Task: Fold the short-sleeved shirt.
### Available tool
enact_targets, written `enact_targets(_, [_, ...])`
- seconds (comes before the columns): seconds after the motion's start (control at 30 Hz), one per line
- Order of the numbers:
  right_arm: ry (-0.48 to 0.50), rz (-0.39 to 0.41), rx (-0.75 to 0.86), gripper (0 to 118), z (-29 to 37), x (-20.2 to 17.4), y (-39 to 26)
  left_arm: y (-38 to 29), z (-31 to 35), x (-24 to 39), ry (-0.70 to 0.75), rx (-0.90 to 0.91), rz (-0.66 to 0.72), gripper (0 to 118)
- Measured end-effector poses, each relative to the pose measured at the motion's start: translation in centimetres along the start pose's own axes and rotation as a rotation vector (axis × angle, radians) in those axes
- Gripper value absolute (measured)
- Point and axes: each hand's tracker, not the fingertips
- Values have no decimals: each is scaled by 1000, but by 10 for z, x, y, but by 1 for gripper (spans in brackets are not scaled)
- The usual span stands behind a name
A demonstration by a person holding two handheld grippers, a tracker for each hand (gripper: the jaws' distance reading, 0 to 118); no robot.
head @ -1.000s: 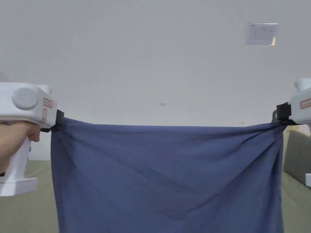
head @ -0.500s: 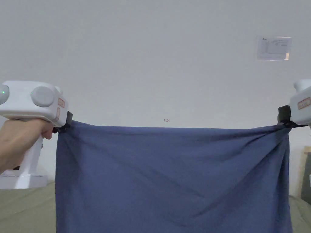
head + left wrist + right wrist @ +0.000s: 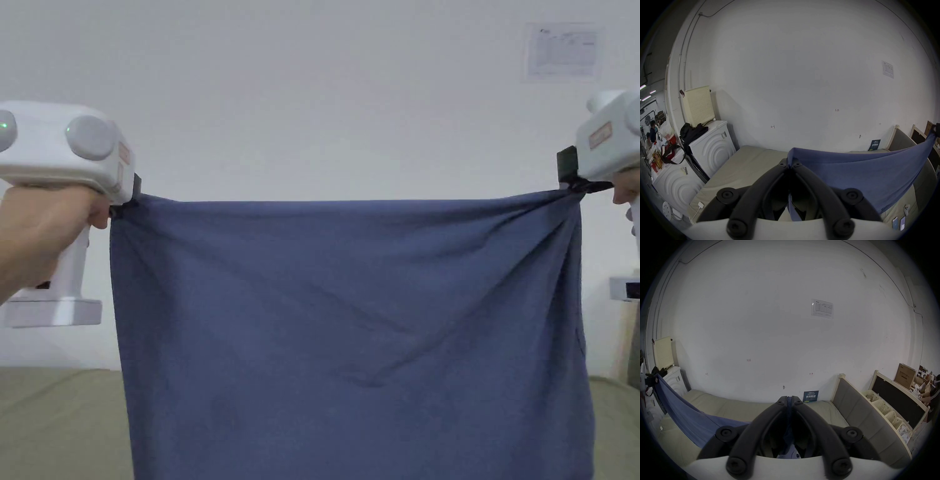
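A blue shirt [image 3: 350,337] hangs in the air as a wide flat sheet, stretched taut along its top edge. My left gripper [image 3: 122,203] is shut on its upper left corner and my right gripper [image 3: 574,186] is shut on its upper right corner. In the left gripper view the black jaws [image 3: 790,164] pinch the blue shirt [image 3: 867,172], which runs off to the right. In the right gripper view the jaws [image 3: 789,400] hold a bunched fold, and the blue shirt [image 3: 688,412] stretches away to the left. The shirt's lower part is cut off by the frame.
A beige mattress [image 3: 56,425] lies below the shirt against a white wall [image 3: 325,94]. White washing machines [image 3: 711,149] stand to the left. A grey padded headboard [image 3: 855,408] and cream baskets [image 3: 880,407] stand to the right. People are far off at both sides.
Both grippers have risen with the shirt, so its top edge now sits higher in the head view. The head camera has also shifted.
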Motion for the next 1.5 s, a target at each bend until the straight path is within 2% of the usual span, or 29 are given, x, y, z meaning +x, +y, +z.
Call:
enact_targets(0.2, [7, -6, 34, 4, -26, -12, 5, 14, -56, 7, 34, 27, 15, 0])
enact_targets(0.33, [-9, 65, 13, 4, -53, -25, 0, 7, -83, 8, 43, 17, 23, 0])
enact_targets(0.4, [-3, 71, -1, 4, -65, -30, -7, -4, -93, 12, 64, 7, -3, 0])
enact_targets(0.57, [2, 67, -45, 4, -91, -36, -43, -28, -126, 8, 66, -31, -5, 0])
enact_targets(0.63, [14, 12, -100, 4, -95, -36, -68, -48, -135, 11, 64, -76, -33, 0])
enact_targets(0.73, [-4, 28, -179, 4, -93, -35, -114, -93, -138, 10, 3, -134, -14, 0])
enact_targets(0.77, [-21, 26, -188, 4, -90, -34, -131, -112, -136, 7, -9, -152, -6, 0])
enact_targets(0.87, [-20, 87, -229, 4, -80, -30, -178, -161, -123, 7, -10, -181, -16, 0])
enact_targets(0.9, [20, 102, -275, 4, -75, -28, -193, -175, -117, 7, -25, -212, -22, 0])
enact_targets(0.97, [23, 87, -304, 4, -58, -24, -227, -209, -93, 12, -67, -241, -27, 0])
enact_targets(1.0, [44, 63, -303, 4, -48, -21, -244, -226, -83, 13, -64, -266, -74, 0])
enact_targets(1.1, [60, 60, -334, 4, -11, -16, -294, -273, -58, 7, -54, -319, -136, 0])
enact_targets(1.13, [65, 56, -352, 4, -1, -13, -309, -287, -46, 3, -73, -295, -100, 0])
enact_targets(1.3, [86, -56, -458, 4, 57, 10, -390, -373, 11, -19, -95, -411, -68, 0])
enact_targets(1.43, [79, -117, -523, 4, 101, 21, -443, -428, 30, -42, -115, -449, -82, 0])
enact_targets(1.5, [92, -136, -529, 4, 116, 28, -470, -448, 60, -49, -113, -483, -58, 0])
